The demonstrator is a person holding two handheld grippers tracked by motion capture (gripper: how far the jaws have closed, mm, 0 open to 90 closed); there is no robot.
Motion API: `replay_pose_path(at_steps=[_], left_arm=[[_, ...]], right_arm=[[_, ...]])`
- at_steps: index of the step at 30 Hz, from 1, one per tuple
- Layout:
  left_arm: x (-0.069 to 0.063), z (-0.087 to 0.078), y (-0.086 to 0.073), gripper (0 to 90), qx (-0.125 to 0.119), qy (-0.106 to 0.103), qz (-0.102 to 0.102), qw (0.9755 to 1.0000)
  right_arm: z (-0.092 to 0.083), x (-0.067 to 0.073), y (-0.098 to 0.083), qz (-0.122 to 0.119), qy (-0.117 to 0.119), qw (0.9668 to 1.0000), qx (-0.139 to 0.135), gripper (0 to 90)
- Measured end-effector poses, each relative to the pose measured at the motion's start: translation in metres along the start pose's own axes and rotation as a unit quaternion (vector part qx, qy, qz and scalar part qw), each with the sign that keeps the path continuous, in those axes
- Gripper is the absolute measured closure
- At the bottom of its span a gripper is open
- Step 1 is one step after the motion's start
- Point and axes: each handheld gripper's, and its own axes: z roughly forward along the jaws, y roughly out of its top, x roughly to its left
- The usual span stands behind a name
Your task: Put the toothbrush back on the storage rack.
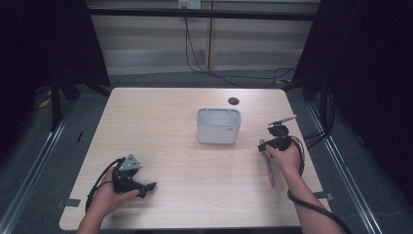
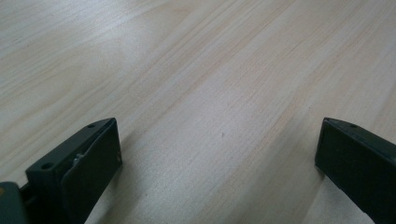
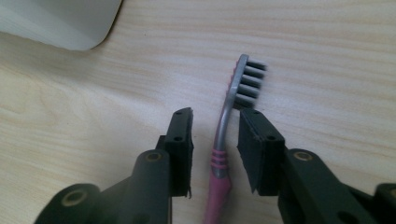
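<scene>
Left gripper [image 1: 146, 187] at lower left of the high view, jaws wide apart over bare counter [image 1: 195, 165], grey tub [image 1: 218, 126] at centre, right gripper [image 3: 215, 135] at right, jaws apart, straddling the pink toothbrush [image 3: 223, 135] lying on the counter, pads not touching it.

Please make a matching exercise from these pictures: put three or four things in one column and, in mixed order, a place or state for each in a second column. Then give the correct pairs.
Column 1
1. pink-and-grey toothbrush with dark bristles
2. white rounded plastic tub
3. left gripper
4. small round black hole in the tabletop

Column 2
A. jaws wide apart over bare wood
B. lies flat between the jaws of the right gripper
C. stands near the middle of the light wooden table
D. just beyond the tub, near the far edge

Pairs: 1-B, 2-C, 3-A, 4-D
</scene>
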Motion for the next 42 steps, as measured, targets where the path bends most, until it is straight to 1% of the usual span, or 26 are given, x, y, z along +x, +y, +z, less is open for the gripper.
replay_pose_path(at_steps=[1,4,6,10,11,15,19,25,35,36,42], left_arm=[[0.000,0.000,0.000,0.0,0.000,0.001,0.000,1.0000],[0.000,0.000,0.000,0.0,0.000,0.000,0.000,1.0000],[0.000,0.000,0.000,0.0,0.000,0.000,0.000,1.0000],[0.000,0.000,0.000,0.0,0.000,0.000,0.000,1.0000],[0.000,0.000,0.000,0.0,0.001,0.000,-0.001,1.0000],[0.000,0.000,0.000,0.0,0.000,0.002,0.001,1.0000],[0.000,0.000,0.000,0.0,0.000,0.000,0.000,1.0000],[0.000,0.000,0.000,0.0,0.000,0.000,0.000,1.0000],[0.000,0.000,0.000,0.0,0.000,0.000,0.000,1.0000],[0.000,0.000,0.000,0.0,0.000,0.000,0.000,1.0000],[0.000,0.000,0.000,0.0,0.000,0.000,0.000,1.0000]], right_arm=[[0.001,0.001,0.000,-0.001,0.001,1.0000,0.002,68.1],[0.002,0.003,0.000,-0.009,-0.010,0.9999,0.007,72.3],[0.005,0.004,0.000,-0.009,-0.010,0.9998,0.011,74.1],[0.006,0.006,0.000,-0.009,-0.019,0.9997,0.010,78.7],[0.006,0.007,0.000,-0.008,-0.022,0.9997,0.013,81.7],[0.007,0.007,0.001,-0.006,-0.028,0.9994,0.017,85.2],[0.006,0.007,0.001,0.007,-0.025,0.9995,0.015,85.9],[0.006,0.005,0.000,0.018,-0.011,0.9997,0.008,86.3],[-0.004,0.003,0.004,0.023,0.005,0.9997,-0.009,86.7],[-0.005,0.003,0.004,0.024,0.010,0.9996,-0.010,86.7],[-0.011,0.006,0.008,0.025,0.019,0.9993,-0.022,86.7]])
